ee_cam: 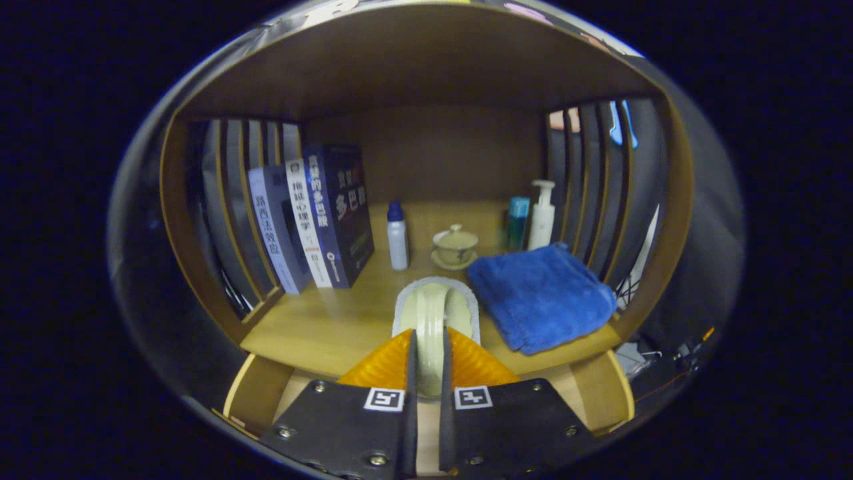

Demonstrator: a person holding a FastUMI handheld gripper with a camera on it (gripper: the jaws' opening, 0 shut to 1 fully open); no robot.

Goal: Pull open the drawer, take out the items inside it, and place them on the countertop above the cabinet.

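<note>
I have the claw (pixel 427 357) closed down narrow on a pale green, slipper-like thing (pixel 433 319) with a grey fuzzy rim; both fingers (pixel 390 363) press on its raised middle band, one on each side. What it is exactly I cannot tell. I hold it at the front edge of the wooden tabletop (pixel 326 327), its far end reaching out over the wood; whether it rests there or hangs just above, I cannot make out.

Just to the right of it lies a folded blue towel (pixel 543 297), close beside but apart from what I hold. Beyond the fingers, toward the back wall, stands a small lidded cup on a saucer (pixel 455 248). Left of the cup is a white bottle with a blue cap (pixel 397 237), upright. Right of the cup, behind the towel, stand a teal bottle (pixel 517 222) and a white pump bottle (pixel 542 217), side by side. On the left a row of books (pixel 313 217) stands upright, leaning slightly against the slatted side panel (pixel 230 200). Under the tabletop's front edge I see the curved wooden rails of the cabinet (pixel 256 393).
</note>
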